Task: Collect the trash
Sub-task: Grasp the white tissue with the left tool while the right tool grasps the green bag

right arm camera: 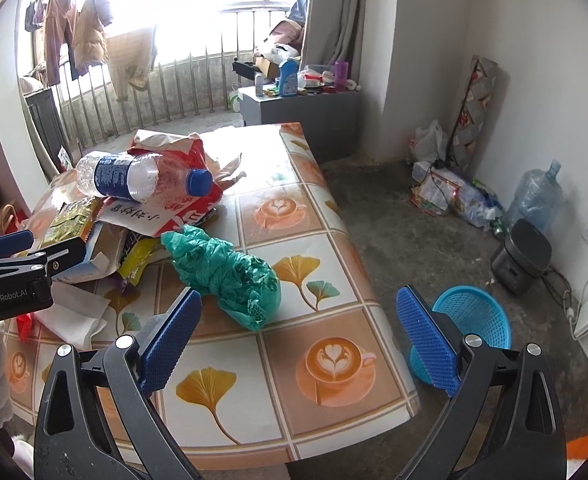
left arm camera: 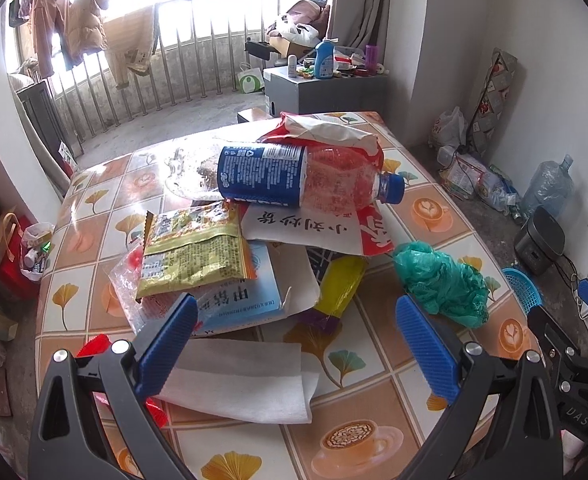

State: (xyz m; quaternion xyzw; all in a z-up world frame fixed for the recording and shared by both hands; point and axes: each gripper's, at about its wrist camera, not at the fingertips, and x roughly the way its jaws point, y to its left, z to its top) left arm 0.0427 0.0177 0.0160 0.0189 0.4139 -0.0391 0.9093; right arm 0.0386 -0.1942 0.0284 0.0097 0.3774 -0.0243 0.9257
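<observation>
Both jaws stand wide, empty. Lower the right gripper [right arm camera: 298,336] squarely over the green bag [right arm camera: 229,276], close mid-bulk; left gripper [left arm camera: 296,340] hovers above the tissue [left arm camera: 245,384].

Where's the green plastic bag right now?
The crumpled green plastic bag lies on the table, right of the trash pile, just beyond the open right gripper; in the left wrist view it sits at centre-right.

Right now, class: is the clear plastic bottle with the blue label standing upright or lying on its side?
On its side. The clear plastic bottle with the blue label lies across the red and white paper bag, blue cap pointing sideways.
</observation>
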